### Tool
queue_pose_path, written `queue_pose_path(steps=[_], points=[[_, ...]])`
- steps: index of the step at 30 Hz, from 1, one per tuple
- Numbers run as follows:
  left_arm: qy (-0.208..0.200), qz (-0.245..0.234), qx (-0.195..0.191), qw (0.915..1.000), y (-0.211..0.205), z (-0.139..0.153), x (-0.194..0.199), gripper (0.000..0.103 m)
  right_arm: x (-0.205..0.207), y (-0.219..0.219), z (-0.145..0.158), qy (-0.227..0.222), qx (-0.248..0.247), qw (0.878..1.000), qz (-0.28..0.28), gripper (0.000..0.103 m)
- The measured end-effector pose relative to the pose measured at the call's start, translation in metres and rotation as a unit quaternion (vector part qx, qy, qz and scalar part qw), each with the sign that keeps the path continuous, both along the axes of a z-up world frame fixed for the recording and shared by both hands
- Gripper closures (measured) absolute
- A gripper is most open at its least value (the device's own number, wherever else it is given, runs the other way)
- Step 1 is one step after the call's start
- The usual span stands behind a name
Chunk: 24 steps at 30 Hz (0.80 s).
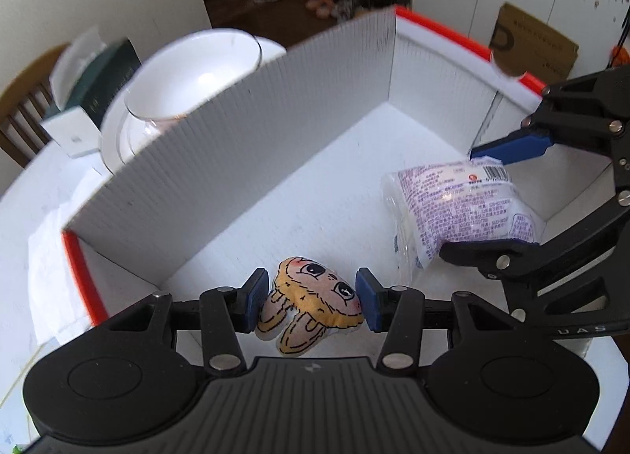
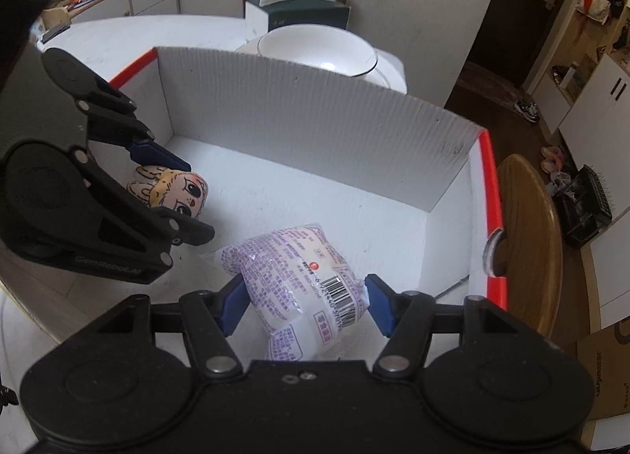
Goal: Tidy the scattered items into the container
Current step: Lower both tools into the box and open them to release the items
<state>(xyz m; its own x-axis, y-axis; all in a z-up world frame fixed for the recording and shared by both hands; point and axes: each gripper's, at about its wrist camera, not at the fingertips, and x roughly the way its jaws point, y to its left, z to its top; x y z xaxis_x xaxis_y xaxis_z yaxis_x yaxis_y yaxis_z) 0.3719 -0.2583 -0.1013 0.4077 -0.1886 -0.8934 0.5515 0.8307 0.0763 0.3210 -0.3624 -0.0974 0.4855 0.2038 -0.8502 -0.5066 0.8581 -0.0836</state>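
Note:
A white cardboard box (image 1: 244, 147) with an orange-red rim stands on the table; it also shows in the right wrist view (image 2: 315, 127). My left gripper (image 1: 311, 302) is inside the box, shut on a small plush toy (image 1: 315, 304) with a cartoon face, low over the box floor. The toy also shows in the right wrist view (image 2: 177, 190). My right gripper (image 2: 303, 302) is inside the box too, its blue pads touching both sides of a white packet with purple print (image 2: 299, 288). The packet rests on the box floor in the left wrist view (image 1: 460, 206).
A white bowl on a plate (image 2: 319, 48) and a dark green tissue box (image 2: 303, 9) stand behind the box. A wooden chair back (image 2: 527, 237) is at the right. White paper (image 1: 59, 257) lies left of the box.

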Motion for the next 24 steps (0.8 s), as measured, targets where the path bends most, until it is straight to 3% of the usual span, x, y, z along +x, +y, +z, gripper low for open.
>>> queue_pose_path(steps=[9, 17, 24], points=[[0.057, -0.008, 0.031, 0.9979, -0.006, -0.015, 0.008, 0.055, 0.005, 0.003, -0.007, 0.022, -0.01, 1.0, 0.004, 0.041], [0.08, -0.012, 0.044, 0.9957, -0.007, -0.021, 0.008, 0.053, 0.005, 0.004, -0.007, 0.033, -0.016, 0.999, 0.012, 0.037], [0.08, -0.027, 0.065, 0.9943, -0.013, -0.024, 0.002, 0.037, 0.002, 0.002, -0.005, 0.032, -0.022, 0.999, 0.014, 0.034]])
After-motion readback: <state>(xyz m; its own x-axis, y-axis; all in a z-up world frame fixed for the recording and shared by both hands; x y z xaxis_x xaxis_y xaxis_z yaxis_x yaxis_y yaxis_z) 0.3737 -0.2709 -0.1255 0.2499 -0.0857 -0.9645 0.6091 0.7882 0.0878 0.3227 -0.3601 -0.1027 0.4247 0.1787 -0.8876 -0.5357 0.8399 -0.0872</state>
